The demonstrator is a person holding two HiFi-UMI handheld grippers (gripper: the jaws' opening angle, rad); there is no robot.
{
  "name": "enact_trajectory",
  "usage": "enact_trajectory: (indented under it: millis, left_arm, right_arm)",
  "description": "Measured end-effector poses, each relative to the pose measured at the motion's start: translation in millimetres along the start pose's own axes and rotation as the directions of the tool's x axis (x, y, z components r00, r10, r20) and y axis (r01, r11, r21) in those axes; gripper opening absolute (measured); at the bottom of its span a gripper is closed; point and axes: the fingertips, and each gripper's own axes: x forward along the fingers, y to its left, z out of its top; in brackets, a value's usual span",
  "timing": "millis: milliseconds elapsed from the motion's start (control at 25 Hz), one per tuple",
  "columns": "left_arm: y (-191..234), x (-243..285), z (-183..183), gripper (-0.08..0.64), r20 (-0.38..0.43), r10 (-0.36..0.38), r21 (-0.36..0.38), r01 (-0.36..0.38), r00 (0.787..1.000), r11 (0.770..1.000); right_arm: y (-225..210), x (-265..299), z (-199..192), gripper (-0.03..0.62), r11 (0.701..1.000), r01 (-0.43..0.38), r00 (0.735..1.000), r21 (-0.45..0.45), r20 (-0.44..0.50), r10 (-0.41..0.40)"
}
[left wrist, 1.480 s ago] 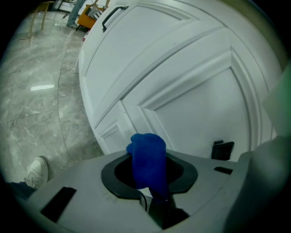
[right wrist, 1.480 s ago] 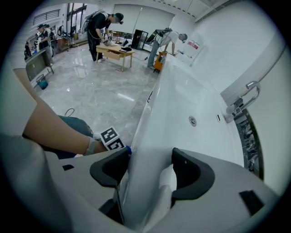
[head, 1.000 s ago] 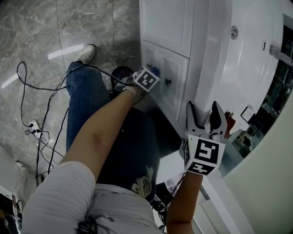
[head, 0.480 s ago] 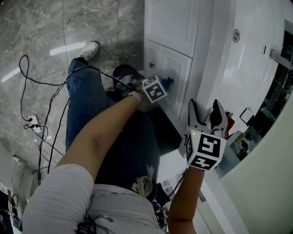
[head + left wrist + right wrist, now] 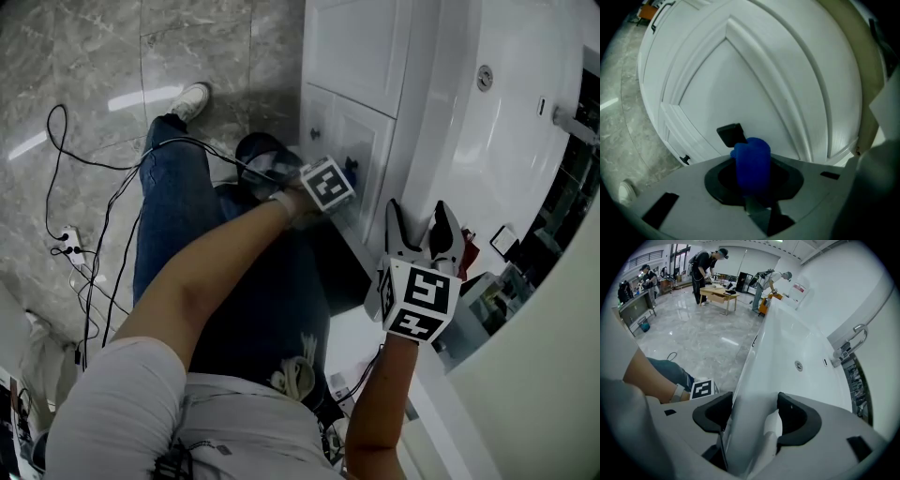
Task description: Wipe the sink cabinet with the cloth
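Note:
My left gripper (image 5: 339,178) is shut on a small blue cloth (image 5: 751,161). The cloth's tip is up against the white panelled door of the sink cabinet (image 5: 740,79), low on the cabinet front (image 5: 361,56) and close to a dark door knob (image 5: 310,133). One black fingertip (image 5: 730,133) shows behind the cloth. My right gripper (image 5: 419,236) stands open at the cabinet's right. The white rim of the sink (image 5: 797,343) runs up between its jaws (image 5: 754,416).
Black cables (image 5: 84,225) and a power strip (image 5: 67,251) lie on the grey marble floor, left of the person's jeans leg and white shoe (image 5: 192,98). A chrome faucet (image 5: 848,345) stands at the sink's far side. People work at a table (image 5: 717,291) far off.
My left gripper has slid a little right and down along the lower cabinet door with the cloth. The right gripper has stayed at the sink's rim.

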Motion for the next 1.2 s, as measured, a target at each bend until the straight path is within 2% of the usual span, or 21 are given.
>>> enact_trajectory:
  millis: [80, 160, 200, 360, 440, 560, 720, 920, 1200]
  left_arm:
    - [-5.5, -6.8, 5.5, 0.095, 0.008, -0.014, -0.037, 0.014, 1.0, 0.999]
    - [-24.6, -10.5, 2.3, 0.095, -0.015, -0.089, -0.106, 0.087, 0.996, 0.99]
    - [-30.0, -12.4, 3.3, 0.095, -0.016, -0.104, -0.112, 0.101, 0.995, 0.989]
    - [-19.0, -28.3, 26.3, 0.095, 0.037, 0.006, 0.012, -0.007, 0.999, 1.0]
    - [-9.4, -41.9, 36.0, 0.095, 0.064, 0.045, 0.009, -0.045, 0.997, 0.999]
    - [-13.1, -56.6, 51.0, 0.094, 0.116, -0.006, -0.025, 0.009, 0.993, 1.0]
    - [-25.5, -68.3, 61.4, 0.095, 0.129, -0.016, 0.03, 0.012, 0.992, 0.999]
    - [-42.2, -74.9, 68.3, 0.095, 0.166, -0.038, 0.03, 0.033, 0.985, 0.999]
    - [-73.2, -69.1, 49.6, 0.095, 0.149, -0.093, 0.027, 0.09, 0.984, 0.996]
  right_arm:
    - [0.7, -0.4, -0.6, 0.268, 1.0, -0.01, 1.0, -0.001, -0.002, 0.01]
    - [1.1, -1.0, -1.3, 0.268, 1.0, -0.017, 1.0, -0.003, -0.006, 0.017]
    - [1.1, -1.1, -1.3, 0.268, 1.0, -0.018, 1.0, -0.003, -0.006, 0.018]
    - [0.6, -0.8, -0.2, 0.268, 1.0, -0.019, 1.0, -0.005, 0.003, 0.019]
    - [1.4, -1.4, -0.6, 0.268, 1.0, -0.03, 1.0, -0.007, -0.003, 0.03]
    - [2.1, -2.1, -1.7, 0.268, 0.999, -0.044, 0.999, -0.007, -0.012, 0.044]
    - [2.3, -1.9, -1.4, 0.268, 0.998, -0.057, 0.998, -0.01, -0.018, 0.057]
    - [1.3, -2.6, -2.0, 0.268, 0.997, -0.08, 0.996, -0.012, -0.026, 0.08]
    - [1.7, -3.5, -2.2, 0.268, 0.994, -0.104, 0.994, -0.017, -0.025, 0.103]
